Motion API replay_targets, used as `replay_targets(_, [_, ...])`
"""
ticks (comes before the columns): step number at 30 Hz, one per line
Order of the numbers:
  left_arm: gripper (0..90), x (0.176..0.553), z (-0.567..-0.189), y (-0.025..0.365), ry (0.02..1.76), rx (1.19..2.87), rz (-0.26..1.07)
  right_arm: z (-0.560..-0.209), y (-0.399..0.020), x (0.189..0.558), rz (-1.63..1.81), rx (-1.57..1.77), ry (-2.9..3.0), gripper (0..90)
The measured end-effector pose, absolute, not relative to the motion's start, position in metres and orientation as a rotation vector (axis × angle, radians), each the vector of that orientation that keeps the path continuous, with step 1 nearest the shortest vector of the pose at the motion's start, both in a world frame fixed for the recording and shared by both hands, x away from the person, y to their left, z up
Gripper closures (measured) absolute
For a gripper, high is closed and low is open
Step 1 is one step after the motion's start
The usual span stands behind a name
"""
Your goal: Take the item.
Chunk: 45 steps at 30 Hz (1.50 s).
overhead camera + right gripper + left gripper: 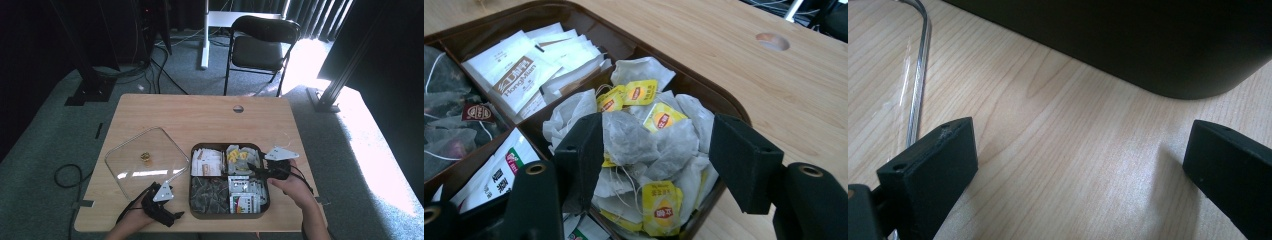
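Closest to my lens, my right gripper (651, 155) hangs over the yellow-tagged tea bags (649, 145), its jaws standing either side of one grey bag; I cannot tell whether the pads press on it. From there I go by size, placing everything against the brown compartment tray (192, 170). Biggest is the wooden table (200, 115), on which the tray sits toward the near edge, right of centre. Next comes the clear square lid (145, 160), lying flat just left of the tray with its small gold knob (146, 158) facing up. Inside the tray, the yellow-tagged tea bags fill the far right compartment, and that is where my right gripper (260, 171) reaches in from the tray's right side. White HongMian sachets (524, 75) fill the far left compartment, dark mesh tea bags (209, 192) the near left one, and red-and-green printed packets (245, 195) the near right one. My left gripper (1073, 165) rests low over bare wood just off the tray's near left corner, beside the lid's rim, jaws spread wide with nothing between them.
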<state>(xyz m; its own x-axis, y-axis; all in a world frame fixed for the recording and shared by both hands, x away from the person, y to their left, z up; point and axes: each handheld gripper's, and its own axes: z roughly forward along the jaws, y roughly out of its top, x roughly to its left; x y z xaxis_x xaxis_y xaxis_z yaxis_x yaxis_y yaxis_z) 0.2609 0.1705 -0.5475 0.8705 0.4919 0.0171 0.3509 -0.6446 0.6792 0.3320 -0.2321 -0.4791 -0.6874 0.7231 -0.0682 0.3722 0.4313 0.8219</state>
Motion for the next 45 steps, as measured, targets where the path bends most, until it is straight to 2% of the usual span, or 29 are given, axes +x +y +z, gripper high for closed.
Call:
replay_targets(17, [1.2, 0.261, -0.547, 0.170, 0.606, 2.333, 0.261, -0.492, -0.220, 0.347, 1.169, 0.951, 2.386, 51.1])
replay_targets(18, [1.2, 0.261, -0.547, 0.170, 0.605, 2.333, 0.261, -0.493, -0.219, 0.349, 1.160, 0.954, 2.396, 52.0])
replay_targets(19, [1.2, 0.261, -0.547, 0.170, 0.605, 2.334, 0.261, -0.495, -0.219, 0.351, 1.141, 0.943, 2.412, 57.6])
replay_targets(27, [1.2, 0.261, -0.547, 0.170, 0.605, 2.333, 0.261, -0.502, -0.213, 0.354, 1.108, 0.914, 2.467, 60.2])
replay_targets(37, [1.2, 0.261, -0.547, 0.170, 0.605, 2.334, 0.261, -0.497, -0.217, 0.351, 1.156, 0.969, 2.495, 82.3])
replay_targets(45, [1.2, 0.261, -0.547, 0.170, 0.606, 2.333, 0.261, -0.486, -0.221, 0.348, 1.212, 0.974, 2.451, 82.5])
